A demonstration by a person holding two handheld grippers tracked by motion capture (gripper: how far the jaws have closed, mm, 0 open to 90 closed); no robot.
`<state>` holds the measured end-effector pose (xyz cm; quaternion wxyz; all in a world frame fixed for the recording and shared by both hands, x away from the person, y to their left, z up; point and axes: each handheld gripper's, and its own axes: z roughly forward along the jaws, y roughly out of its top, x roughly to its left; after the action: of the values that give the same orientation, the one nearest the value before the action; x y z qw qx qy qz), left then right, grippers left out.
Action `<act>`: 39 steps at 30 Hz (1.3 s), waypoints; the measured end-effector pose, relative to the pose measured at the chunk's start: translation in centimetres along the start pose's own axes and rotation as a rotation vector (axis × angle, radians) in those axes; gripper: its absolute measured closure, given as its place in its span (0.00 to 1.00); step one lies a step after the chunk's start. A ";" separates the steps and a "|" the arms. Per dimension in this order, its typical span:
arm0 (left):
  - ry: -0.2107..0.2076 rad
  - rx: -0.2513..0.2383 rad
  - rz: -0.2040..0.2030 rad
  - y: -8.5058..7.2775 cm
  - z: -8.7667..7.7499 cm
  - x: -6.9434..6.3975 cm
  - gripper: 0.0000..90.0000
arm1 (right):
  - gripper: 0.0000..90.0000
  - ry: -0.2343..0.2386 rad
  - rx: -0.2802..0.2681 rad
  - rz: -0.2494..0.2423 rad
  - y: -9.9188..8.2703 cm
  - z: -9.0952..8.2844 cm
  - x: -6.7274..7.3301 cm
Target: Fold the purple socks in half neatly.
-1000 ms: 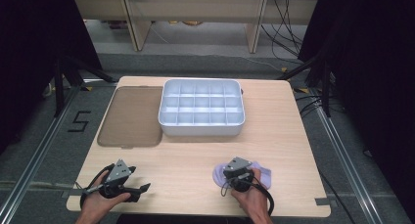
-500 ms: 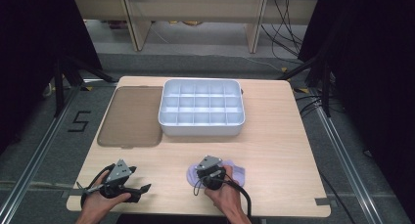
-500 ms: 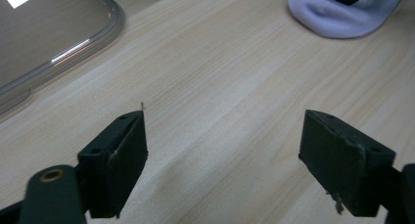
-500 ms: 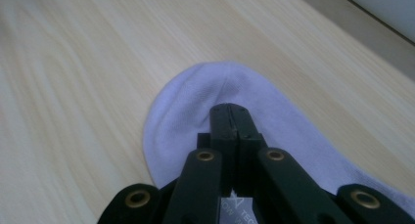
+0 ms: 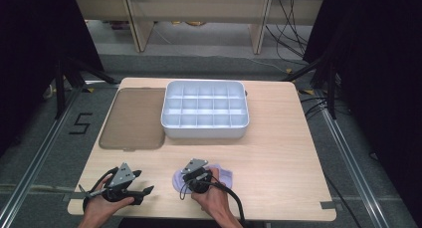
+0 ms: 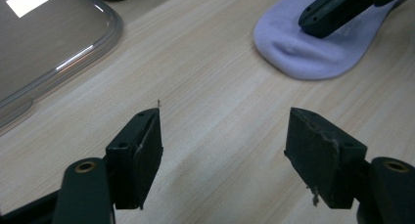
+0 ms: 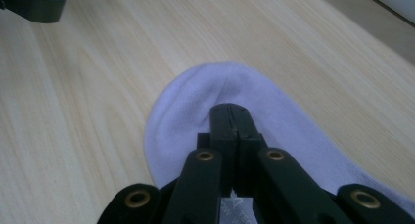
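From above, the sock (image 5: 219,176) lay near the table's (image 5: 278,158) front edge under the right gripper (image 5: 191,180). In the left gripper view, the left gripper (image 6: 222,145) stood spread over bare wood, having just narrowed slightly. In the right gripper view, pressed-together jaws rested on the sock (image 7: 195,111).

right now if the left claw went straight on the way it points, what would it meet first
Probably the pale purple sock, where the right claw rests. The left claw stands open over bare table, jaws just closing with nothing between. Depth is unclear.
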<state>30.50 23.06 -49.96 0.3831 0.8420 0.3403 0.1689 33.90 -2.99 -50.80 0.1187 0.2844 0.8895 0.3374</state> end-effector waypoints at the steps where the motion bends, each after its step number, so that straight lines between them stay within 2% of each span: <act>1: -0.007 -0.001 0.007 0.0 0.0 0.1 0.33 | 1.00 0.003 0.005 -0.016 0.3 0.2 0.3; 2: -0.007 -0.001 0.007 0.0 0.0 0.1 0.33 | 1.00 0.003 0.005 -0.016 0.3 0.2 0.3; 4: -0.016 -0.017 -0.023 0.0 0.1 -0.1 0.33 | 1.00 0.017 -0.003 -0.026 0.6 0.5 0.4; 5: -0.016 -0.020 -0.025 0.1 0.2 -0.1 0.33 | 0.99 0.017 -0.015 -0.025 0.6 0.7 0.4; 6: -0.012 0.004 -0.009 0.2 0.1 0.0 0.34 | 0.98 0.032 -0.005 -0.010 0.8 0.6 0.5; 8: -0.036 -0.025 -0.037 0.1 0.6 -0.4 0.35 | 0.99 0.038 -0.022 -0.012 0.8 0.2 0.2; 9: -0.063 -0.021 -0.029 0.2 0.7 -0.3 0.37 | 0.99 0.046 -0.032 -0.009 0.8 -0.3 -0.1; 10: -0.083 -0.021 -0.045 0.2 0.9 -0.5 0.38 | 0.99 0.049 -0.050 -0.010 0.7 -0.9 -0.6; 11: -0.091 -0.033 -0.051 0.4 1.0 -0.6 0.40 | 1.00 0.034 -0.042 0.022 0.6 -2.0 -1.1; 12: -0.086 -0.066 -0.048 0.6 1.2 -0.9 0.42 | 1.00 0.014 -0.057 0.028 0.4 -2.9 -1.8; 13: -0.077 -0.052 -0.026 1.0 1.3 -0.9 0.45 | 1.00 0.003 -0.079 0.036 0.0 -3.8 -2.4; 14: -0.073 -0.069 -0.057 1.1 1.7 -1.2 0.46 | 1.00 -0.006 -0.079 0.057 -0.6 -4.7 -3.2; 15: -0.080 -0.047 -0.032 1.3 2.0 -1.1 0.46 | 1.00 -0.022 -0.085 0.070 -1.0 -5.1 -3.6; 16: -0.088 -0.032 -0.022 1.4 2.4 -1.2 0.47 | 1.00 -0.030 -0.069 0.077 -1.5 -5.7 -4.3; 17: -0.085 -0.024 -0.025 1.6 2.9 -1.4 0.48 | 1.00 -0.034 -0.059 0.118 -2.5 -6.3 -4.9; 20: -0.085 -0.005 -0.006 2.3 3.8 -2.1 0.49 | 1.00 -0.037 -0.057 0.110 -3.2 -6.6 -5.2; 22: -0.082 -0.002 -0.015 2.9 4.4 -2.5 0.50 | 1.00 -0.035 -0.037 0.110 -3.5 -6.7 -5.0; 23: -0.078 0.002 0.006 3.2 4.6 -2.5 0.50 | 1.00 -0.051 -0.055 0.105 -3.6 -6.6 -4.9; 24: -0.067 0.006 0.015 3.4 4.6 -2.6 0.50 | 1.00 -0.038 -0.039 0.090 -3.6 -6.7 -4.9; 25: -0.058 0.011 0.018 3.6 4.8 -2.6 0.50 | 1.00 -0.035 -0.036 0.095 -3.5 -6.7 -4.8; 26: -0.063 0.021 0.023 3.8 5.0 -2.5 0.50 | 1.00 -0.048 -0.058 0.099 -3.6 -6.4 -4.7; 27: -0.062 0.027 0.002 3.8 5.3 -2.5 0.50 | 1.00 -0.032 -0.038 0.094 -3.5 -6.5 -4.7; 28: -0.055 0.057 0.021 3.8 5.5 -2.3 0.50 | 1.00 -0.030 -0.032 0.090 -3.5 -6.6 -4.7; 31: -0.051 0.063 0.016 3.9 6.2 -2.3 0.51 | 0.99 -0.038 -0.042 0.075 -3.5 -6.4 -4.7; 32: -0.056 0.073 0.030 3.9 6.2 -2.2 0.52 | 0.99 -0.039 -0.053 0.081 -3.5 -6.3 -4.6; 33: -0.052 0.069 0.027 3.9 6.4 -2.2 0.56 | 0.99 -0.031 -0.053 0.078 -3.5 -6.2 -4.6; 34: -0.066 0.070 0.024 3.9 6.5 -2.2 0.56 | 0.99 -0.031 -0.053 0.078 -3.5 -6.2 -4.6; 35: -0.092 0.066 0.013 3.9 6.6 -2.1 0.63 | 0.99 -0.034 -0.053 0.077 -3.5 -6.2 -4.6; 36: -0.092 0.066 0.013 3.9 6.6 -2.1 0.67 | 0.99 -0.034 -0.053 0.077 -3.5 -6.2 -4.6; 37: -0.104 0.066 0.019 3.9 6.6 -2.1 0.72 | 0.99 -0.027 -0.029 0.082 -3.5 -6.2 -4.6; 38: -0.117 0.053 -0.019 3.8 6.7 -2.3 0.72 | 0.99 -0.027 -0.029 0.082 -3.5 -6.2 -4.6; 39: -0.128 0.047 -0.025 3.8 6.8 -2.3 0.76 | 0.99 -0.017 -0.021 0.078 -3.5 -6.2 -4.6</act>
<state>34.24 16.05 -51.53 0.3864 0.8555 0.3293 0.1017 33.65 -11.19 -48.45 0.1161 0.3206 0.8731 0.3486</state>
